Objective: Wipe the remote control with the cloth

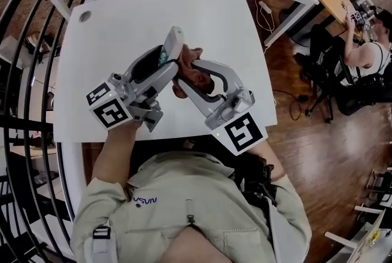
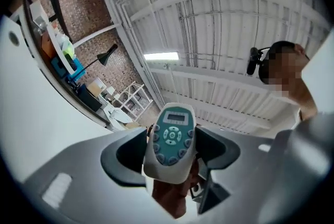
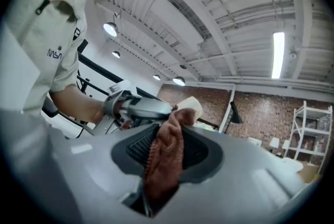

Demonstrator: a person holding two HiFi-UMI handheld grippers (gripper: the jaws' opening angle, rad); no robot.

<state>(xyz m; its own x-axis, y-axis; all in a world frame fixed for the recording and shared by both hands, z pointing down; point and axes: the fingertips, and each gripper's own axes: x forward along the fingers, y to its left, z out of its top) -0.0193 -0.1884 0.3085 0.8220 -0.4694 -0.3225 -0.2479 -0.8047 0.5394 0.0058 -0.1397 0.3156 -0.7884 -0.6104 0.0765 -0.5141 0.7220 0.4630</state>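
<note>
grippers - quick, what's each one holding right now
left gripper: jaws closed on the remote
right gripper: jaws closed on the cloth

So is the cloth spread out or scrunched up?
Scrunched up. The cloth hangs bunched in the right gripper, pinched between its jaws.

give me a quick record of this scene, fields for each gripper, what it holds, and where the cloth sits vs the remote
left hand-held gripper: shut on remote control, white with teal button face
right hand-held gripper: shut on cloth, brown, bunched between the jaws
cloth vs remote control: cloth's upper end meets the remote control's tip, appears to touch
position: both held up above the white table
</note>
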